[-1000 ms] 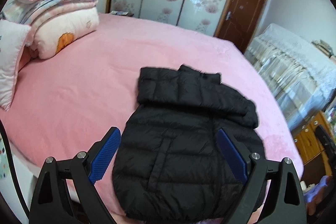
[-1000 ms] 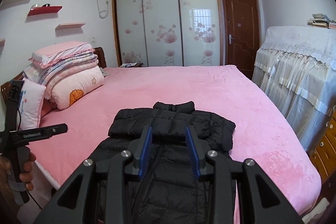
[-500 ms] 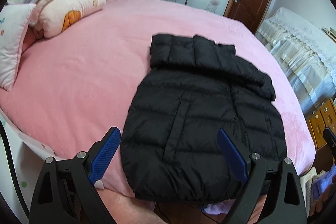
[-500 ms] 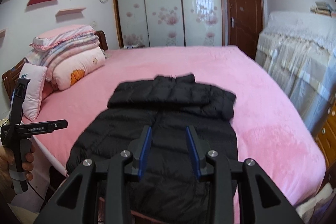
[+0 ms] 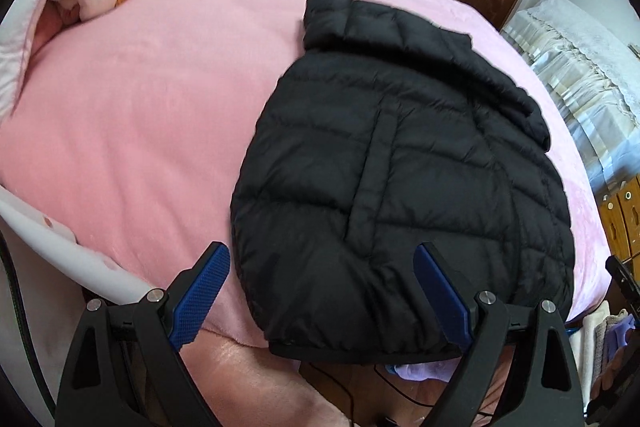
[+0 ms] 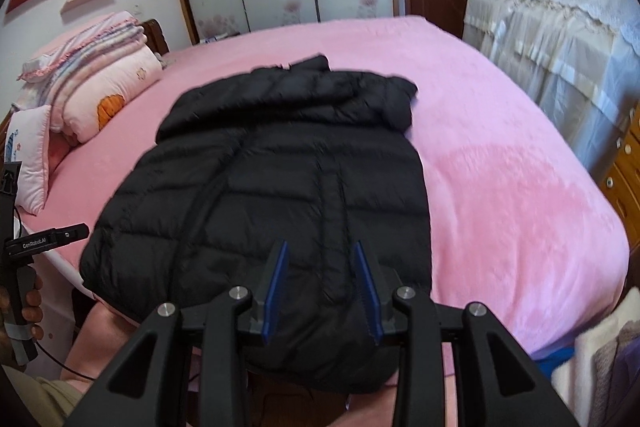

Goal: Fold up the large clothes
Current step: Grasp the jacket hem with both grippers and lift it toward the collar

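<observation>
Black puffy down jacket (image 5: 404, 187) is lying flat on the pink bed (image 5: 140, 131), collar toward the wardrobe end, sleeves tucked across the chest, and the hem hanging just over the near edge of the mattress. We've got the left gripper (image 5: 320, 291) spread wide, hovering above the hem's left corner and gripping nothing, while the right gripper (image 6: 320, 283) sits at a narrower gap over the hem near the middle, also empty. Looks to us like the job now is grabbing the bottom edge so we can fold it up toward the collar. To do that well, we'd say come down on the two hem corners, not the middle, so the fold stays square, and pinch through both layers since this slippery quilted shell likes to slide apart. The right one probably wants to shift out toward the right corner first. Lift low and roll it forward instead of flinging, because trapped air makes these jackets balloon and spring back. Stacked quilts (image 6: 100, 87) by the headboard are well apart from the jacket, so nothing's in the way.
</observation>
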A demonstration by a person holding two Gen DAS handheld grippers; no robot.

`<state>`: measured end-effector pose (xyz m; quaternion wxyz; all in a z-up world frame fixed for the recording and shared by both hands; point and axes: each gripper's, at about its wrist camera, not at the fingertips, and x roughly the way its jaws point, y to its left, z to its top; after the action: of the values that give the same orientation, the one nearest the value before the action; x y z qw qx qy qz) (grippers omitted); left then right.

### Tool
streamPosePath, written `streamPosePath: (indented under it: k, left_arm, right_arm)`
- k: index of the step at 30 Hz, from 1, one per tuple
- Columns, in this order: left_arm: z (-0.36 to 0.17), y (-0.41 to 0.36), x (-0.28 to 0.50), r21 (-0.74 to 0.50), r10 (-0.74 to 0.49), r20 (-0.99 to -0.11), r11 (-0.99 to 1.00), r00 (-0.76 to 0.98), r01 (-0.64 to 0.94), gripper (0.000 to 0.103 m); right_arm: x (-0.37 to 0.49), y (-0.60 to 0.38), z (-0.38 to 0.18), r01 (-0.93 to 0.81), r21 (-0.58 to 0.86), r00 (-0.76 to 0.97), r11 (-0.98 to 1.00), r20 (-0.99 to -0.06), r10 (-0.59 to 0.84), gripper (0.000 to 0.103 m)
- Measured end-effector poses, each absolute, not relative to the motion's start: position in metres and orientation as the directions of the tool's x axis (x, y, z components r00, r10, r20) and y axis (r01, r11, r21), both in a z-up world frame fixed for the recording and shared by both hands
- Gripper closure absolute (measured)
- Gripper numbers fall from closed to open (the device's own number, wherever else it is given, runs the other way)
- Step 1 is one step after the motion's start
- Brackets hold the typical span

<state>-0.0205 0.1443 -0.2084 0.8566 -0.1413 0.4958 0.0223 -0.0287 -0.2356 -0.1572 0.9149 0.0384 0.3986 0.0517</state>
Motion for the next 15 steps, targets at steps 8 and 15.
streamPosePath:
  k: [8,15]
  left_arm:
    - [-0.249,0.161,-0.02,-0.226,-0.113,-0.891,0.951,0.439,-0.213,0.011]
    - [-0.272,0.182,-0.023,-0.311,-0.196,-0.891,0.921,0.409,-0.235,0.01]
  right_arm:
    - [-0.029,-0.267,-0.201,-0.019,0.172,0.575,0.985,-0.804,0.152,0.05]
    - [-0.035,-0.305,-0.233,0.051,0.24,0.496,0.969,-0.849,0.184,0.048]
